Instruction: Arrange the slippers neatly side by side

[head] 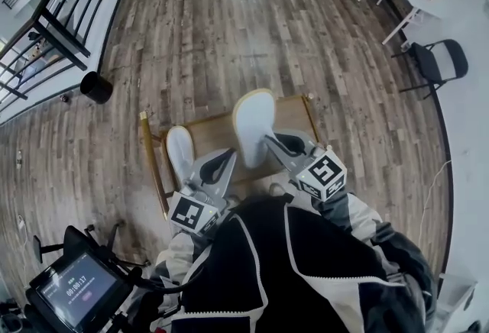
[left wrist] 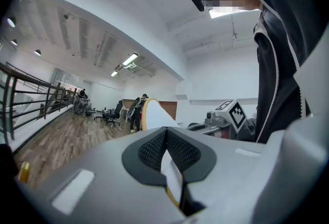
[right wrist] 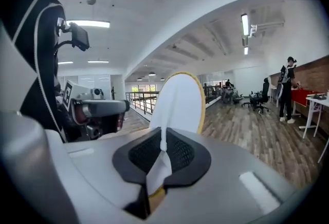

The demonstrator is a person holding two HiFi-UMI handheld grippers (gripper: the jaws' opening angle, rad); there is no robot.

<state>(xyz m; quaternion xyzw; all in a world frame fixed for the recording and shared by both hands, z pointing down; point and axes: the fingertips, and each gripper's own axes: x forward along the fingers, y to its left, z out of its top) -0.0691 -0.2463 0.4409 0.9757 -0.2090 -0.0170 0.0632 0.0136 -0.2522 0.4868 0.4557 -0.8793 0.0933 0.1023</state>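
Closest in, past the person's black-and-white jacket (head: 306, 263), the left tool (head: 218, 165) is clamped tight on the thin edge of one white fabric slipper with a yellow rim (head: 180, 150), and the right tool (head: 281, 142) pinches the other white slipper (head: 254, 125) the same way; both hang above the low brown wooden counter (head: 210, 129), probably held by one end so they can go down parallel: two slippers, two tools, one counter

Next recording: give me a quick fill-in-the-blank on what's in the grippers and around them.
1. The left gripper is shut on a white ____.
2. The right gripper holds its slipper above a low ____ table.
3. A round ____ bin stands on the floor.
Missing words: slipper; wooden; black.
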